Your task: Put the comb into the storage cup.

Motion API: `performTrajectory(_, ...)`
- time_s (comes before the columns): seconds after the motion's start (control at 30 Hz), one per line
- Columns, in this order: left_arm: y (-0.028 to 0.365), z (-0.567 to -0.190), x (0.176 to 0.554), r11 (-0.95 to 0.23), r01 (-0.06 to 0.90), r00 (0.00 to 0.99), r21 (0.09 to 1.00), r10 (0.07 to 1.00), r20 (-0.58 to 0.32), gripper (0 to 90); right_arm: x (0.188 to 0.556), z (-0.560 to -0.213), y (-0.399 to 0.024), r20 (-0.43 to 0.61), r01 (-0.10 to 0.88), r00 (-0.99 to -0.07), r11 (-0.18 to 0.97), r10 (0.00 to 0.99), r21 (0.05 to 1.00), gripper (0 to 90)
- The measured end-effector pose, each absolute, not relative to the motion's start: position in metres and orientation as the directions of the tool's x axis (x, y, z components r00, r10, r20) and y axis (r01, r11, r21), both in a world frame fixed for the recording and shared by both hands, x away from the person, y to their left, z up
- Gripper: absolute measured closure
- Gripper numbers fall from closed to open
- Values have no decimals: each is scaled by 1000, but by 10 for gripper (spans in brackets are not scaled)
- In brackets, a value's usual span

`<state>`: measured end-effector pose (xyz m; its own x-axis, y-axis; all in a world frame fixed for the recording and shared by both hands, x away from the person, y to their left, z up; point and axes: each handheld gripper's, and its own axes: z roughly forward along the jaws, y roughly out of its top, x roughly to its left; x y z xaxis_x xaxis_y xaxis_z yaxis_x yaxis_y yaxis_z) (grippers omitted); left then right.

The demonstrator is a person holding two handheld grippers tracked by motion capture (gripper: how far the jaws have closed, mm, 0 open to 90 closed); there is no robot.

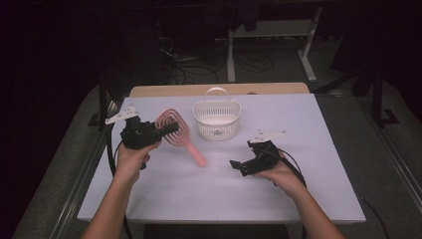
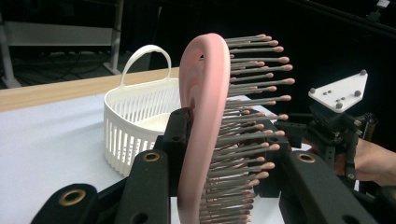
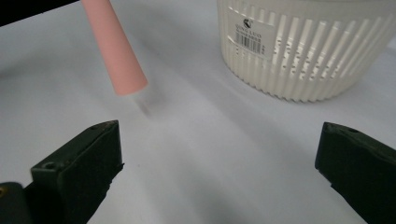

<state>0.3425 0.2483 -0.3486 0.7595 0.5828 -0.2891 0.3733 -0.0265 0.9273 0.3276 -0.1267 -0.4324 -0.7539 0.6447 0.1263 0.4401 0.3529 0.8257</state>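
A pink hairbrush (image 1: 183,140) with an open looped head is held at its head by my left gripper (image 1: 169,128), which is shut on it. In the left gripper view the brush (image 2: 205,107) stands on edge between the jaws, bristles pointing right. Its handle (image 3: 119,51) slopes down toward the table, and the tip is close over the surface. My right gripper (image 1: 235,164) is open and empty, low over the table just right of the handle tip. Seen along its own jaws, the right gripper (image 3: 219,168) has bare table between them.
A white slotted basket (image 1: 217,119) with a hoop handle stands at the back middle of the white table (image 1: 298,129), behind the brush. In the right gripper view the basket (image 3: 303,46) is ahead and to the right. The table's edges drop to a dark floor.
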Motion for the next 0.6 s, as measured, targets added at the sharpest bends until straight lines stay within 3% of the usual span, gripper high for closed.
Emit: performTrajectory(0.6,251,-348,343,-22,370,757,929,586,-288,649,303,-449,-172,136,464,-725,334,675,820,3)
